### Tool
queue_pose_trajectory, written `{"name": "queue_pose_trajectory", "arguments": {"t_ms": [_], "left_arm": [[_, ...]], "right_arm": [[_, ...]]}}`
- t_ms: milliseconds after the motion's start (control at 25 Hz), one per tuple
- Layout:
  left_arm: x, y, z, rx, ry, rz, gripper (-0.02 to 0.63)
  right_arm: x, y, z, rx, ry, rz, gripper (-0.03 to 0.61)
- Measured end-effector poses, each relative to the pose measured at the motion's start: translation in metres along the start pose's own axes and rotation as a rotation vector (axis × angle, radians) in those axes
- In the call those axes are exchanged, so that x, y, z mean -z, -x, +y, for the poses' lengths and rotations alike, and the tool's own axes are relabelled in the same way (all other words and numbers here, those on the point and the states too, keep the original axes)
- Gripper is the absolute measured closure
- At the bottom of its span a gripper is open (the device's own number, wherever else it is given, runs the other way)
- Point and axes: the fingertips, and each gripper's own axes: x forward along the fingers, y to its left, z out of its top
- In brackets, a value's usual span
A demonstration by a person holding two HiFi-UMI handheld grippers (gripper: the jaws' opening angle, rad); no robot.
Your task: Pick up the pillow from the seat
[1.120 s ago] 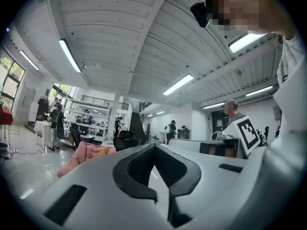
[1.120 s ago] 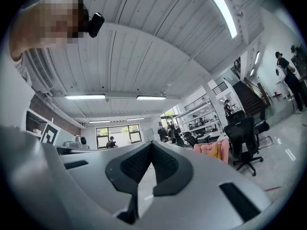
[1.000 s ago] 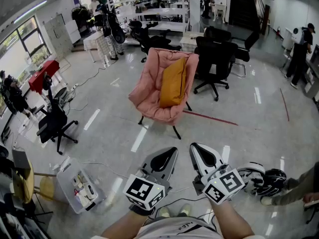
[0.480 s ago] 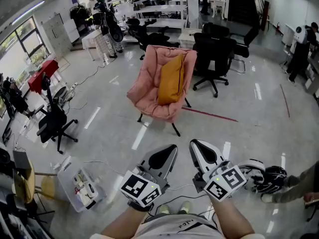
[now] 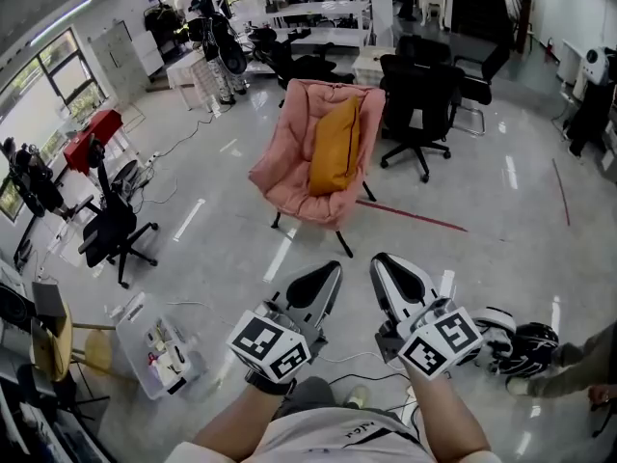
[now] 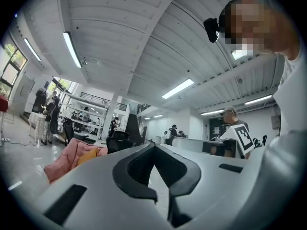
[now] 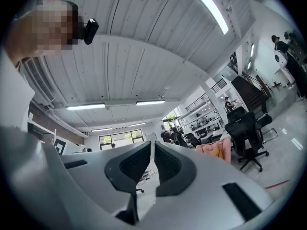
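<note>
Head camera: mounted high, facing forward and steeply down onto the glossy grey floor (image 5: 212, 249). The pink padded chair (image 5: 289, 167) stands well ahead. Cameras on the left tool (image 6: 153, 146) and the right tool (image 7: 152, 143) sit low and tilt up toward the white ribbed ceiling (image 6: 120, 37). All three views share that chair, which is distant in each.

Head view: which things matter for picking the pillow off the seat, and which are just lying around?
For the job:
yellow pillow
pink chair it leans in
left gripper, shut, empty
right gripper, shut, empty

Just lying about:
black office chairs
clear plastic bin
red floor tape
</note>
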Motion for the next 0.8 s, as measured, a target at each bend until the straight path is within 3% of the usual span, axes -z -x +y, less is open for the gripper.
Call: {"name": "queue_pose_trajectory", "arguments": {"t_ms": [200, 480, 800], "left_arm": [[0.009, -0.018, -0.002, -0.011, -0.021, 0.029, 0.604], [0.028, -0.055, 0.032, -0.047, -0.014, 0.031, 0.604], [0.043, -0.134, 0.12, -0.044, -0.028, 0.039, 0.604]], "right_arm": [[-0.001, -0.005, -0.013, -0.001, -0.014, 0.005, 0.558], [0.003, -0.03, -0.055, 0.024, -0.015, 0.021, 0.552], [0.024, -0.113, -0.137, 0.068, -0.021, 0.057, 0.551]]}}
